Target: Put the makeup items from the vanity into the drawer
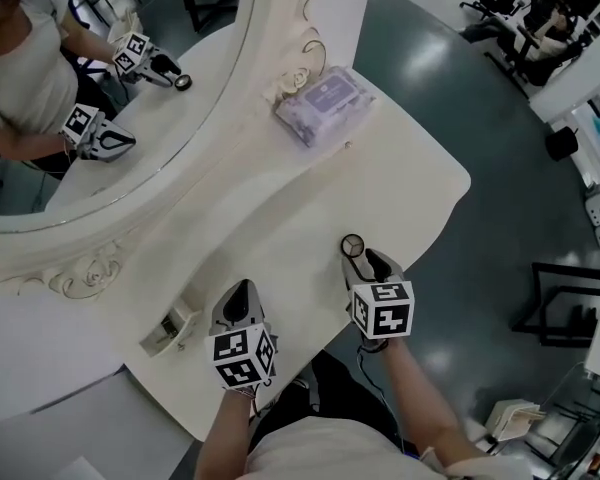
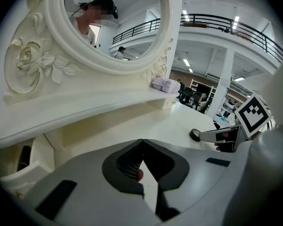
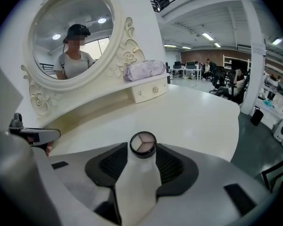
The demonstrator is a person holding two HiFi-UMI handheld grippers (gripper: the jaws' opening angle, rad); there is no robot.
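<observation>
The right gripper (image 1: 365, 260) has its jaws wide apart. The small round black makeup case with 3 colours (image 1: 352, 245) lies between their tips, near the front edge of the white vanity top (image 1: 280, 218). The left gripper (image 1: 243, 290) has its jaws together. A red speck (image 2: 139, 174) between them is hard to make out.

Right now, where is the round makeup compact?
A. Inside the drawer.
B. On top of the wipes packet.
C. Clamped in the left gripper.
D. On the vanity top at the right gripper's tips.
D: the round compact sits on the white vanity top at the tips of the right gripper, whose jaws stand apart.
</observation>
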